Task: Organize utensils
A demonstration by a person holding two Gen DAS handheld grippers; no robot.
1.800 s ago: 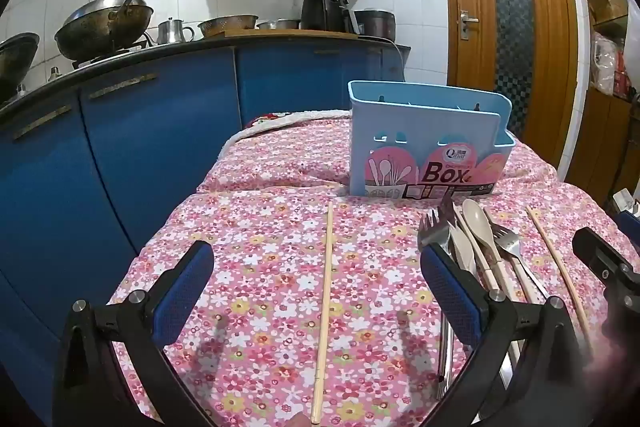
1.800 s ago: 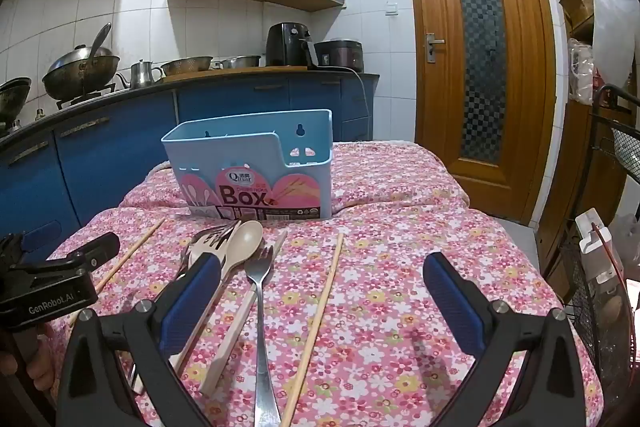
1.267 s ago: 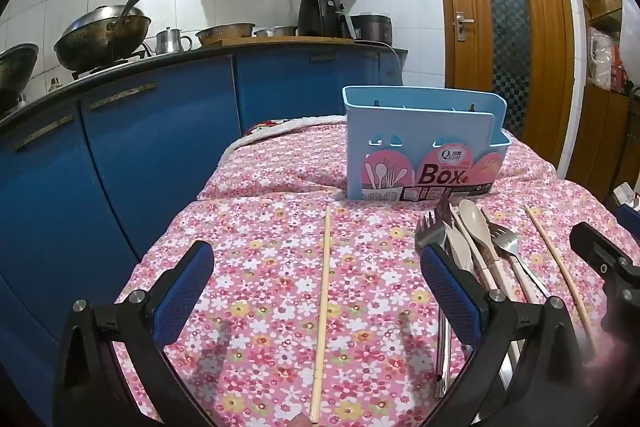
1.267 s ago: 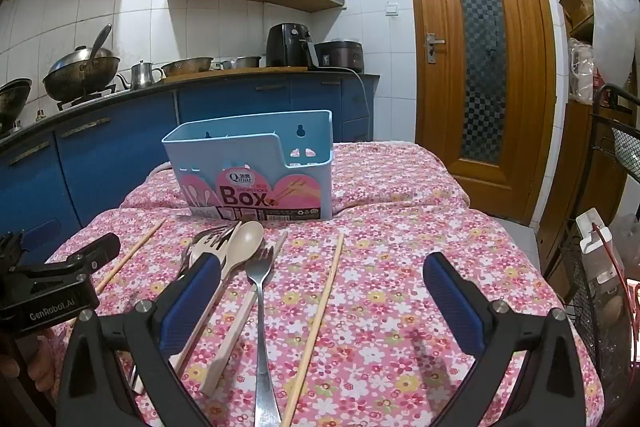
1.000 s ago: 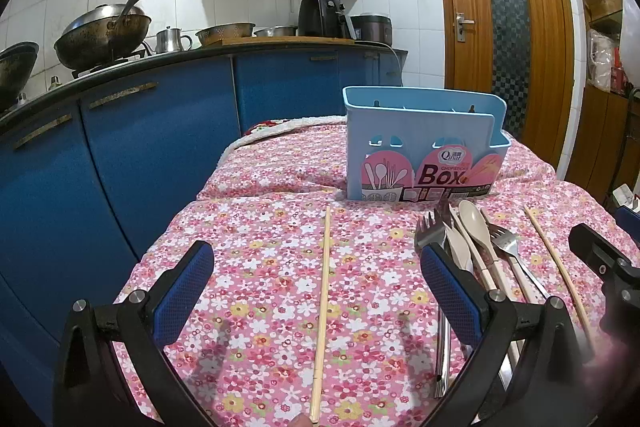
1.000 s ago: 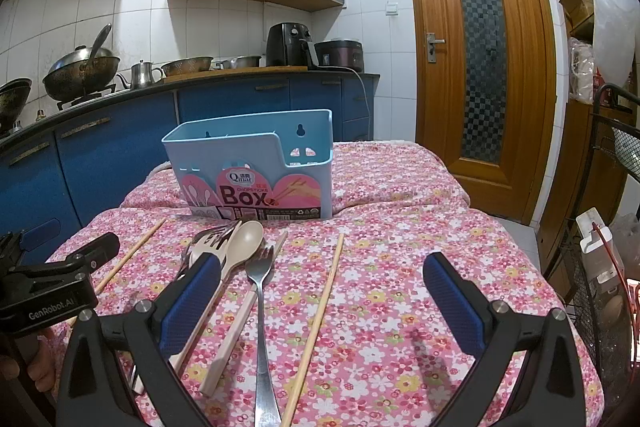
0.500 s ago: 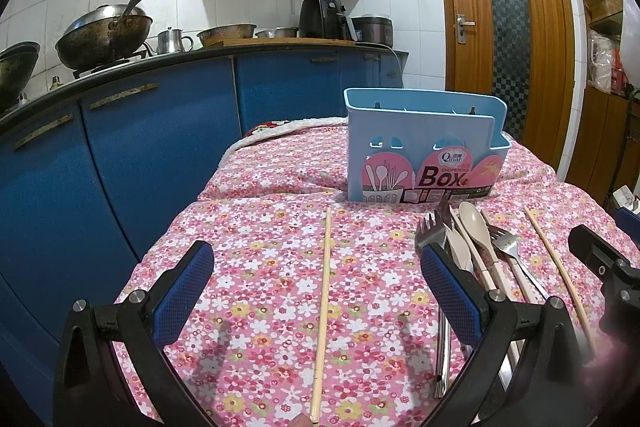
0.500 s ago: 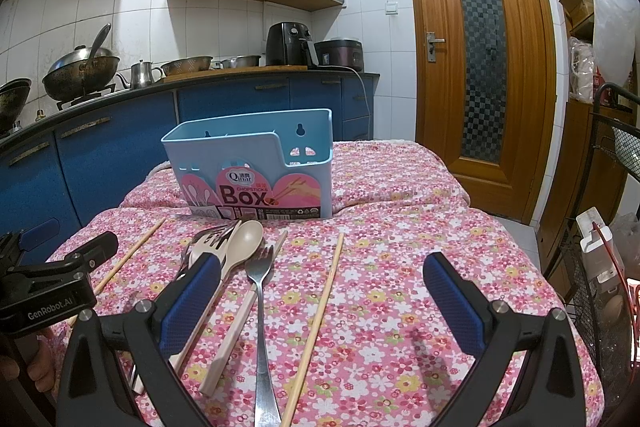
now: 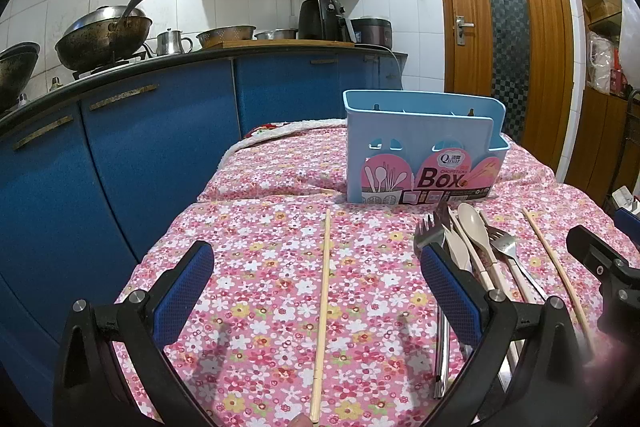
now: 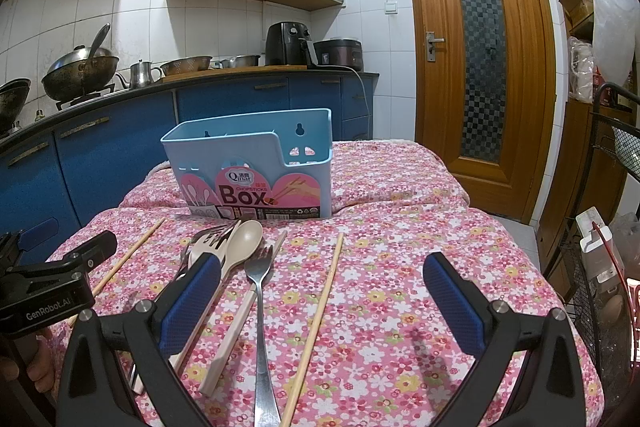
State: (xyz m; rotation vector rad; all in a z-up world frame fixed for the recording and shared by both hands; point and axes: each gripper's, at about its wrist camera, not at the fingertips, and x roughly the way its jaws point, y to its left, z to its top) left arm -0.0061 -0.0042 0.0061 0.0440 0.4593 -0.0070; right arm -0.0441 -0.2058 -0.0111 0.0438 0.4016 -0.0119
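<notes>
A light blue utensil box (image 9: 420, 155) labelled "Box" stands on the floral tablecloth; it also shows in the right wrist view (image 10: 256, 171). In front of it lie a beige spoon (image 10: 242, 243), a metal fork (image 10: 260, 291), other forks (image 9: 430, 231) and wooden chopsticks. One chopstick (image 9: 324, 299) lies between my left gripper's fingers; another chopstick (image 10: 316, 319) lies between my right gripper's fingers. My left gripper (image 9: 316, 291) is open and empty above the cloth. My right gripper (image 10: 320, 299) is open and empty, with the spoon and forks at its left finger.
A third chopstick (image 10: 128, 255) lies left of the pile. Blue kitchen cabinets (image 9: 120, 155) with pans on the counter run along the left and back. A wooden door (image 10: 480, 75) is behind. A wire rack (image 10: 592, 267) stands off the table's right edge.
</notes>
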